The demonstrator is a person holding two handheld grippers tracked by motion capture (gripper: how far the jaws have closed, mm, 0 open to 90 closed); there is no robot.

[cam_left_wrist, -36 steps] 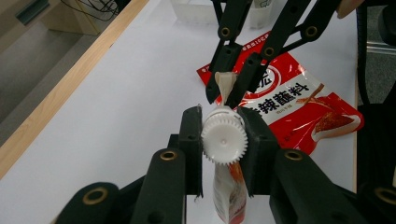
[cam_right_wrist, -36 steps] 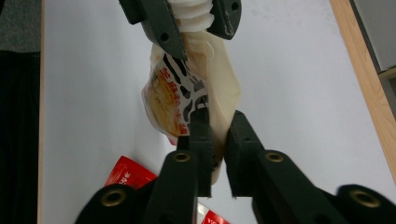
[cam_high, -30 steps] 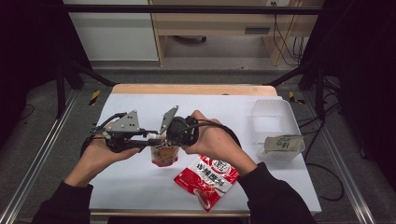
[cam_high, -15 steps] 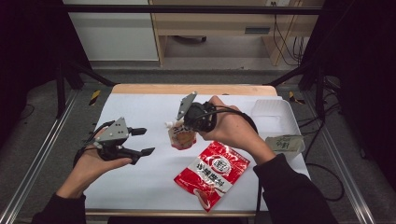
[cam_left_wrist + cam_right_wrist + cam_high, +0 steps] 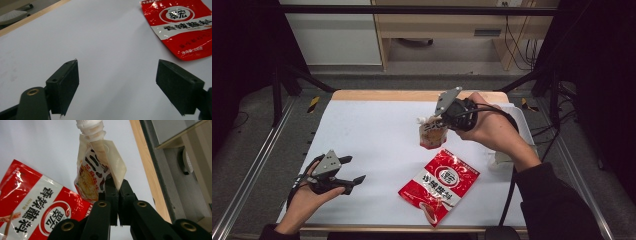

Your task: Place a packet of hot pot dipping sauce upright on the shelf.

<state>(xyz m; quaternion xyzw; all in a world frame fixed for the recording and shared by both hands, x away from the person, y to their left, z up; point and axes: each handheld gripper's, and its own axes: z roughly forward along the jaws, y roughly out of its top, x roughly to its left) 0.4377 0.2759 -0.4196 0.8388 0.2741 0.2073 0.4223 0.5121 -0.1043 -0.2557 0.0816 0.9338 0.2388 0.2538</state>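
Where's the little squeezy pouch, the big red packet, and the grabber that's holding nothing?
spout pouch (image 5: pixel 432 134), high view, on its printed front.
red packet (image 5: pixel 440 184), high view, on its round logo.
left gripper (image 5: pixel 354 169), high view, midway between its open fingertips.

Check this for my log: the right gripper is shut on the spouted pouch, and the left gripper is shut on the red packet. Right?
Not quite. The left gripper is open and empty, as the left gripper view shows; the red packet lies beyond it. The right gripper is indeed shut on the spouted pouch.
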